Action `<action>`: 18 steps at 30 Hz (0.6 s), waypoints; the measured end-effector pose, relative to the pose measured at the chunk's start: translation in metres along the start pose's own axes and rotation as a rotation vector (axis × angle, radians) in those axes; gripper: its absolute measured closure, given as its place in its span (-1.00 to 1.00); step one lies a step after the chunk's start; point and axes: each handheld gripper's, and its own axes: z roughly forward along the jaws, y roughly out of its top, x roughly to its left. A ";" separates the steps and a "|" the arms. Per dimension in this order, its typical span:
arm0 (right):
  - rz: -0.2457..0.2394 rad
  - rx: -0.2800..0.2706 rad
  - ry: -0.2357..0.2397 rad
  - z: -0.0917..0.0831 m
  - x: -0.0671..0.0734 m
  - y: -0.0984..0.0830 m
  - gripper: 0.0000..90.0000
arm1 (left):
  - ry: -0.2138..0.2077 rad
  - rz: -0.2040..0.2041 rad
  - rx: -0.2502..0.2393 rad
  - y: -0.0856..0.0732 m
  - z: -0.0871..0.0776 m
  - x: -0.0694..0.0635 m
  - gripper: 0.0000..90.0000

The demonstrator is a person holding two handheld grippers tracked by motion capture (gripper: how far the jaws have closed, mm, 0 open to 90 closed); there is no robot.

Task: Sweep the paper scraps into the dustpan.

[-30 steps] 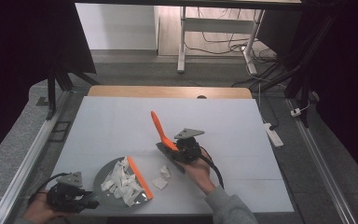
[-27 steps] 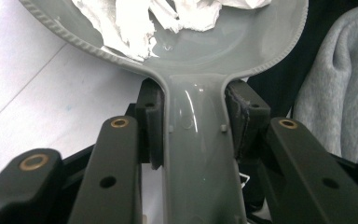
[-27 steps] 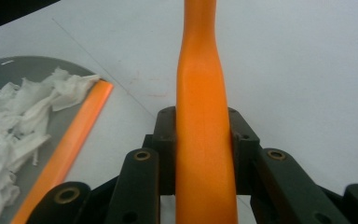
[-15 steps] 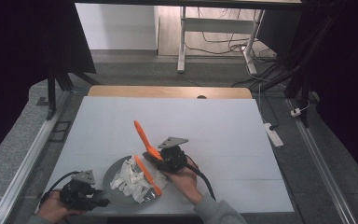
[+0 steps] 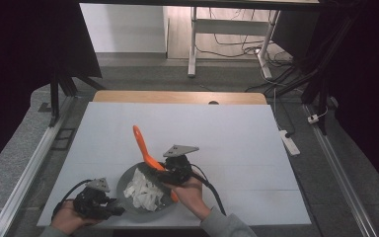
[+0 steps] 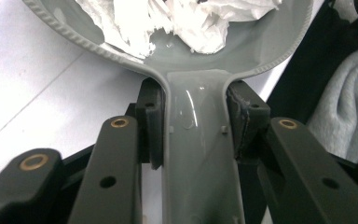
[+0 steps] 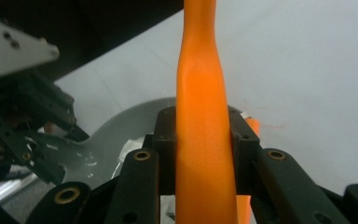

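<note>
Table [image 5: 256, 133]: dustpan [image 5: 128, 178] w/ paper scraps [image 5: 143, 190]

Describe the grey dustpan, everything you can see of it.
The grey dustpan looks like glossy plastic: a round pan with a ribbed rim and a flat handle. It lies near the table's front edge, holding torn white paper scraps. The left hand-held gripper is shut on its handle; an orange brush reaches over it.

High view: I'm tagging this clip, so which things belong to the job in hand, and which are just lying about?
In the job:
- grey dustpan, its handle clamped in the left hand-held gripper
- white paper scraps in it
- orange brush, clamped in the right hand-held gripper

Lying about:
- power strip on the floor
- cables beyond the table
</note>
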 end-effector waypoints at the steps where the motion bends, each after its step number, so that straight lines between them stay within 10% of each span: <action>1: -0.007 -0.008 -0.008 -0.004 -0.002 0.001 0.56 | 0.001 -0.005 -0.004 0.000 0.001 0.000 0.36; 18: 0.020 -0.051 -0.092 -0.045 -0.037 -0.005 0.56 | 0.013 -0.017 -0.044 -0.001 0.003 0.002 0.36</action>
